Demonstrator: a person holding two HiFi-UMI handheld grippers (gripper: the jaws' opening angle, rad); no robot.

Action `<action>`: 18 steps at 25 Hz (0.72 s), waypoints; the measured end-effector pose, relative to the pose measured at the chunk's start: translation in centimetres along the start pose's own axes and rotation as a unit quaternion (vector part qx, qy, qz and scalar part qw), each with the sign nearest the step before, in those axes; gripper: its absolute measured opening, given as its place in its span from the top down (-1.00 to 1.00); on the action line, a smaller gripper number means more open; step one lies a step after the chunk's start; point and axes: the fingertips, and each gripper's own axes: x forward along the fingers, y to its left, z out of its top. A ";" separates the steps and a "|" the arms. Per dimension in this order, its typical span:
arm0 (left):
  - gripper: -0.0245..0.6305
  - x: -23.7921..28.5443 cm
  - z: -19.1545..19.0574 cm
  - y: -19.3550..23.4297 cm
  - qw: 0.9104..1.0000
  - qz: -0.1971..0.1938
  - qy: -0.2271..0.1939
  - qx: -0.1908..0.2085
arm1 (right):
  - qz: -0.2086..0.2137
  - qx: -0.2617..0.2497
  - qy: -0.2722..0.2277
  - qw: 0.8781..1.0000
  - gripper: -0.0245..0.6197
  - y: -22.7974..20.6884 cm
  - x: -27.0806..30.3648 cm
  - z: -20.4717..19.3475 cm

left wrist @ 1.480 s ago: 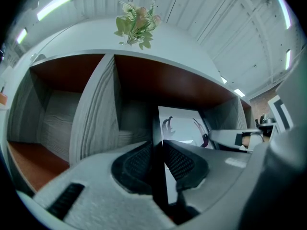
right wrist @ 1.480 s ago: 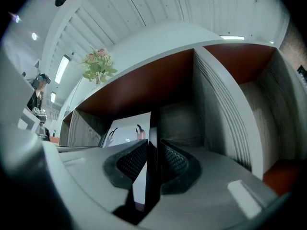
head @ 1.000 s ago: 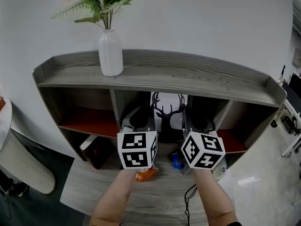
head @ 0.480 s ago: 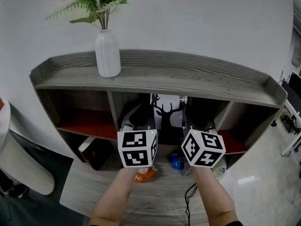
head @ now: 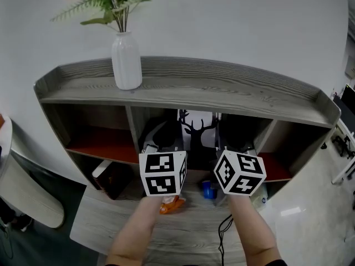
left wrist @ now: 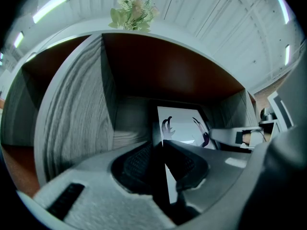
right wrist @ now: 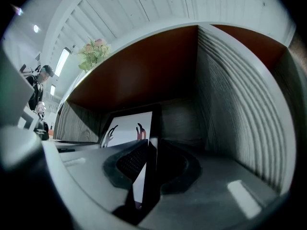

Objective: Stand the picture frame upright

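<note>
Inside the middle compartment (head: 147, 118) of the shelf unit (head: 222, 90), the left gripper (left wrist: 160, 150) pinches the left edge of the picture frame (left wrist: 184, 126) — its jaws are closed onto the thin dark border, which runs between the pads. The right gripper (right wrist: 150, 152) clamps the opposite edge the same way. Between them the frame stands roughly upright, its white print of a black deer head facing out of the compartment; whether its lower edge rests on the compartment floor cannot be told. On the unit's top board, off to the left, stands a white vase (head: 126, 62) of flowers. On the lower board (head: 111, 215) lie a small orange thing (head: 173, 205) and a blue one (head: 208, 190).
</note>
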 end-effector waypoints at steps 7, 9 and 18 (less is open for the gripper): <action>0.71 -0.1 0.0 -0.1 1.000 0.001 0.006 0.011 | 0.001 -0.018 0.004 1.000 0.73 0.1 -0.1 0.0; 0.71 -0.2 0.0 -0.1 1.000 0.003 0.006 0.014 | 0.001 -0.019 0.005 1.000 0.73 0.1 -0.1 -0.1; 0.71 -0.4 0.0 0.2 1.000 0.012 0.006 0.016 | 0.006 -0.019 0.008 1.000 0.72 0.5 0.0 -0.3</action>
